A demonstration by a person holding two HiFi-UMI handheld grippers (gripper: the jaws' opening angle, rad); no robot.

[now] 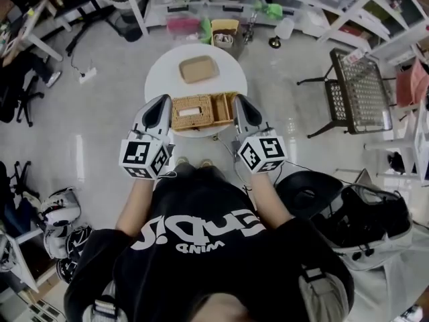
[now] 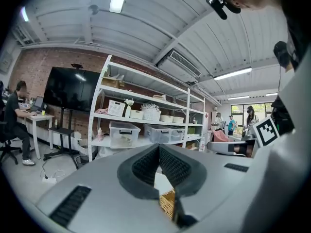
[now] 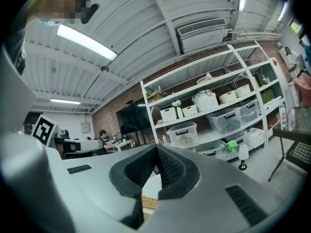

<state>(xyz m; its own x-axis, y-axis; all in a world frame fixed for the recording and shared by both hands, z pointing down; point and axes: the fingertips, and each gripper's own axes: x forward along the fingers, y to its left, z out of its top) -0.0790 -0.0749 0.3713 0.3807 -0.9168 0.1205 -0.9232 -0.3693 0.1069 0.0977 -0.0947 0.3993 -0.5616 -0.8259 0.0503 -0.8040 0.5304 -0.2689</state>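
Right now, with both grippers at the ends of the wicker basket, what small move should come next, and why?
Probably open both jaws. The left gripper and right gripper flank the wicker basket on the round table, yet each gripper view shows its jaws together with nothing between, so neither can take a rim.

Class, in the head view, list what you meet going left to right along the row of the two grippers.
left gripper → wicker basket → right gripper → black wire-mesh chair
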